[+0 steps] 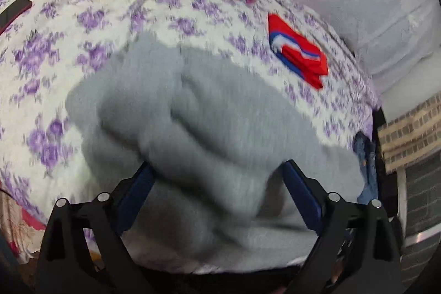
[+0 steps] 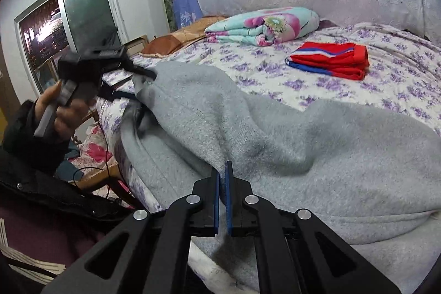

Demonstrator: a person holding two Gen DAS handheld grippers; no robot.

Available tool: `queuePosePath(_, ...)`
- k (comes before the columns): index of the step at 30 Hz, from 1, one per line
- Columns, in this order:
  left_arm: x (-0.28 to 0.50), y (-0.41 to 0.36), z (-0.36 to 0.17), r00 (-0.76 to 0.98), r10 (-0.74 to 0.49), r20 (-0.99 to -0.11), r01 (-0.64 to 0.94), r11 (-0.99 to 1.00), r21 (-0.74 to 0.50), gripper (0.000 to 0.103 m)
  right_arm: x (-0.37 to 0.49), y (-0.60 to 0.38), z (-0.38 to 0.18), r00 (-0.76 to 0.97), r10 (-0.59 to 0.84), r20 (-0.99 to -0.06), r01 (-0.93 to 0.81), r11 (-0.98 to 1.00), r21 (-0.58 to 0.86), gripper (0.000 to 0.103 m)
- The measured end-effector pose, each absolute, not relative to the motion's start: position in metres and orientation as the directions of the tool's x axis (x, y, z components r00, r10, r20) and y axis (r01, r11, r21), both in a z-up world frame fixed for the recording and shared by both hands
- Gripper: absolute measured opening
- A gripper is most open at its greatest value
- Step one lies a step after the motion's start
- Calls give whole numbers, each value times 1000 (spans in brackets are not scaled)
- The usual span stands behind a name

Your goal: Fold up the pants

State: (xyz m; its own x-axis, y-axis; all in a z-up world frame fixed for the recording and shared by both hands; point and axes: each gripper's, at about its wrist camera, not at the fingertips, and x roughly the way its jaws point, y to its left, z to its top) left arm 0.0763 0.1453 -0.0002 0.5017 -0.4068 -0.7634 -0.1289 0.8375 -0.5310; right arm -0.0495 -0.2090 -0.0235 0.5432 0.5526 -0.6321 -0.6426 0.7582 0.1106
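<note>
Grey fleece pants (image 2: 289, 134) lie bunched along the near edge of the bed; they also fill the left wrist view (image 1: 209, 123). My right gripper (image 2: 222, 170) is shut on a fold of the grey pants at the bed's edge. My left gripper (image 1: 216, 172) has its jaws wide apart with grey cloth bulging between them; its blue fingers (image 1: 137, 192) flank the cloth without pinching it. In the right wrist view the left gripper (image 2: 140, 84) sits at the pants' far left end, its fingers spread around the cloth.
The bed has a purple-flowered sheet (image 2: 358, 84). Folded red-and-blue pants (image 2: 330, 59) lie at the back right, a folded flowered quilt (image 2: 261, 26) behind them. A dark phone (image 1: 13, 13) lies on the sheet at far left. A window (image 2: 66, 24) is on the left wall.
</note>
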Motion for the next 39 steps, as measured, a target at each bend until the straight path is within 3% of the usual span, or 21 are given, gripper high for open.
queuePosePath(3, 89, 153, 2, 497, -424, -757, -144, 820, -554, 76, -50, -206, -29, 525, 552, -647, -647, 753, 117, 4)
queuePosePath(5, 96, 155, -3, 491, -426, -760, -149, 819, -555, 53, -50, -206, -30, 525, 553, -647, -650, 751, 115, 4)
queuePosePath(6, 98, 153, -5, 488, -426, -762, -135, 825, -548, 32, -49, -207, -30, 522, 557, -646, -649, 751, 121, 4)
queuePosePath(7, 100, 151, -6, 490, -430, -759, -123, 827, -548, 19, -47, -208, -29, 525, 561, -641, -647, 752, 129, 4)
queuePosePath(15, 36, 160, 66, 652, -386, -653, -23, 850, -526, 16, -75, -211, 28, 503, 670, -546, -737, 662, 135, 4)
queuePosePath(17, 21, 166, 59, 655, -342, -674, -48, 871, -489, 17, -81, -200, 16, 465, 659, -591, -755, 644, 124, 4)
queuePosePath(19, 21, 169, 24, 598, -307, -740, -100, 888, -449, 17, -78, -182, -20, 434, 574, -694, -742, 665, 85, 5)
queuePosePath(20, 24, 171, -5, 549, -288, -784, -140, 894, -426, 18, -74, -174, -43, 411, 521, -748, -727, 682, 76, 11)
queuePosePath(22, 25, 176, -36, 511, -292, -808, -167, 889, -427, 19, -72, -174, -57, 403, 507, -762, -706, 702, 94, 13)
queuePosePath(23, 20, 176, -31, 538, -291, -791, -151, 890, -430, 20, -73, -179, -52, 410, 522, -748, -703, 703, 106, 23)
queuePosePath(24, 16, 176, -23, 552, -285, -784, -138, 896, -423, 21, -76, -185, -42, 434, 525, -732, -693, 714, 102, 55)
queuePosePath(26, 1, 175, 10, 619, -236, -749, -100, 922, -374, 31, -84, -216, -5, 607, 490, -626, -599, 799, 45, 95)
queuePosePath(27, -5, 174, 22, 643, -219, -734, -87, 931, -354, 35, -86, -230, 7, 658, 470, -588, -554, 831, 45, 97)
queuePosePath(30, -23, 162, 59, 725, -164, -669, -33, 962, -272, 53, -70, -306, 33, 783, 289, -551, -261, 956, 130, 97)
queuePosePath(33, -14, 143, 67, 730, -223, -646, 40, 958, -286, 54, -44, -365, 22, 777, 119, -618, 27, 975, 222, 97)
queuePosePath(37, 21, 109, 35, 654, -311, -690, 109, 941, -321, 54, 2, -388, -14, 693, 139, -708, 146, 934, 326, 95)
queuePosePath(38, 34, 101, 19, 620, -327, -713, 117, 937, -329, 54, 14, -386, -22, 674, 152, -723, 142, 934, 329, 80)
queuePosePath(39, 41, 96, 8, 598, -329, -731, 111, 937, -331, 54, 23, -383, -30, 652, 178, -737, 130, 932, 339, 36)
